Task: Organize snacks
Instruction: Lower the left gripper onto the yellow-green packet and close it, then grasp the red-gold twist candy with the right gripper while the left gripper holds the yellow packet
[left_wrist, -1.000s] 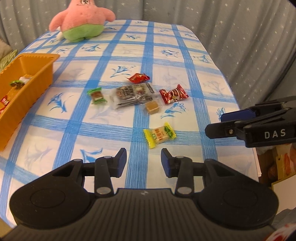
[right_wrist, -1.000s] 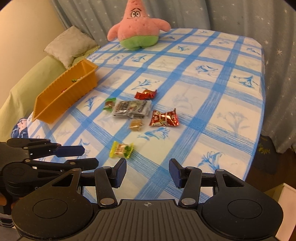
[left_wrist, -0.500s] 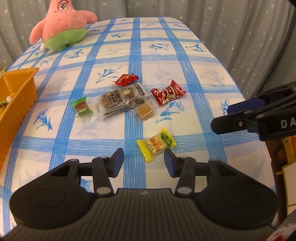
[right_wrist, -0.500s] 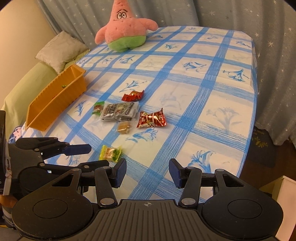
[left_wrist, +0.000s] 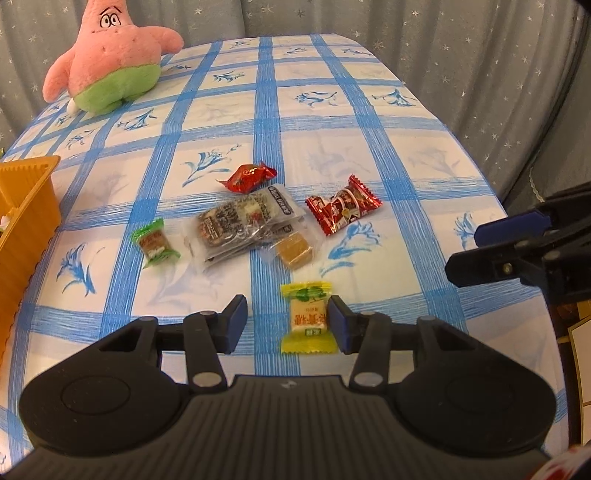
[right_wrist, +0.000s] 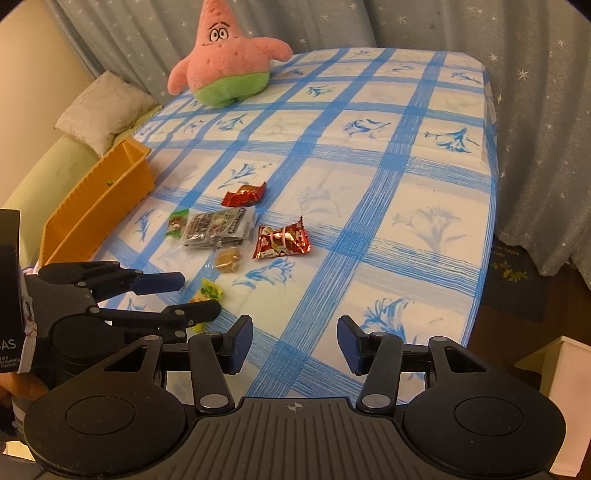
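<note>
Straddling yellow snack (left_wrist: 308, 318), left tool (left_wrist: 284, 324) apart, apparently untouching.

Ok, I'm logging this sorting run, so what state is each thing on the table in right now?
Left hand-held gripper: open, yellow candy between its fingers, not pinched.
Right hand-held gripper: open, empty.
Yellow candy: flat on the tablecloth, sealed.
Green candy: on the cloth, untouched.
Clear snack packs: stacked, overlapping.
Caramel cube: wrapped, beside the packs.
Two red candies: loose.
Orange bin: upright, partly filled.
</note>
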